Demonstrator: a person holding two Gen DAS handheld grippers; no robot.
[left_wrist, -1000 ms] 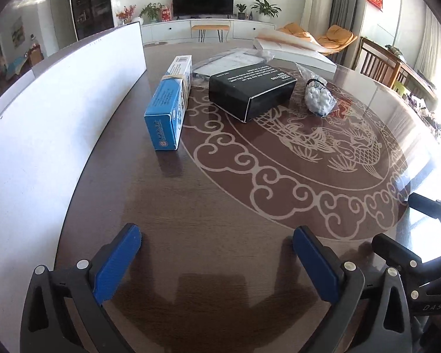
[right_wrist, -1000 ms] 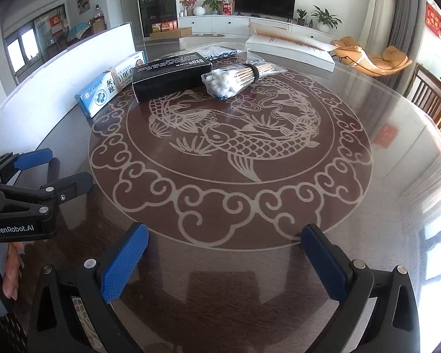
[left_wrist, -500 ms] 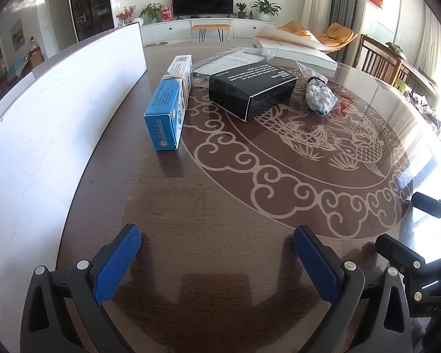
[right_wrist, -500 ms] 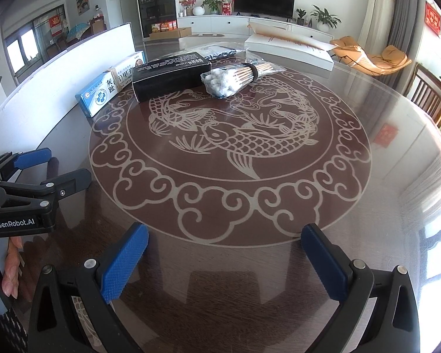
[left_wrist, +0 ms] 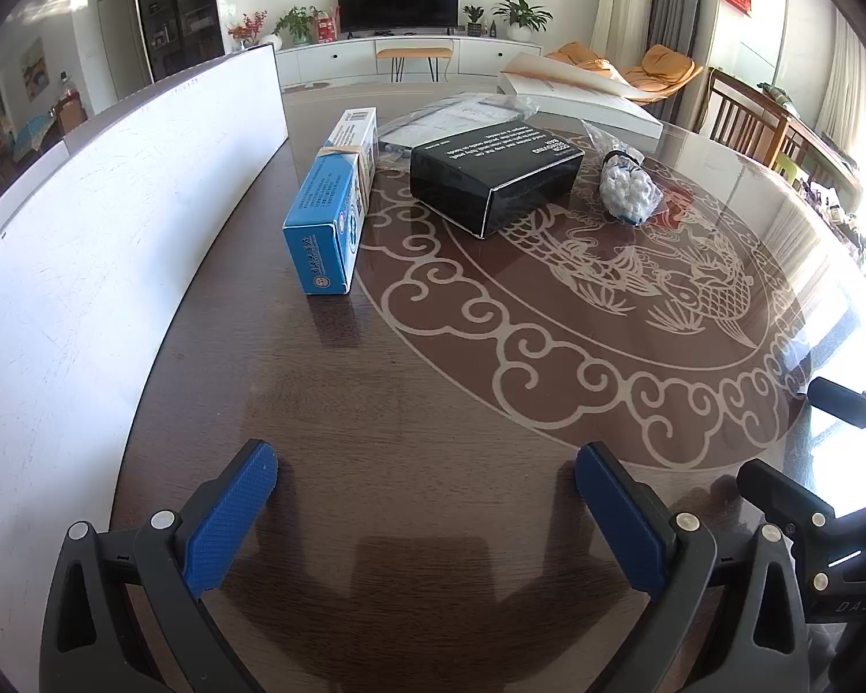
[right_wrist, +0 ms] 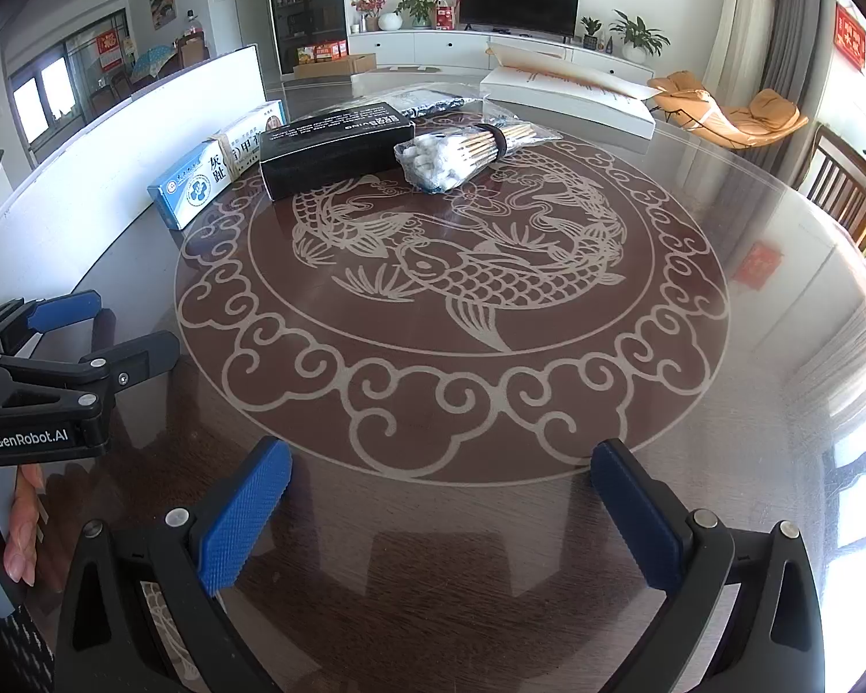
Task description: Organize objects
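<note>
A blue and white box (left_wrist: 332, 205) (right_wrist: 216, 179) with a rubber band lies on the round wooden table, beside a black box (left_wrist: 493, 173) (right_wrist: 335, 144). To their right lies a clear bag of cotton swabs (left_wrist: 629, 187) (right_wrist: 456, 153). A plastic-wrapped packet (left_wrist: 456, 115) (right_wrist: 427, 99) sits behind the black box. My left gripper (left_wrist: 427, 496) is open and holds nothing, low over the near table edge. My right gripper (right_wrist: 441, 491) is open too, to its right, also far from the objects.
A white board (left_wrist: 115, 219) stands along the table's left edge. A long white box (right_wrist: 566, 101) lies at the far side. A glass top with a fish pattern (right_wrist: 450, 277) covers the table's middle. Wooden chairs (right_wrist: 848, 190) stand at the right. A hand (right_wrist: 17, 525) holds the left gripper.
Both grippers have edged slightly forward and stayed open. The objects on the table have not moved.
</note>
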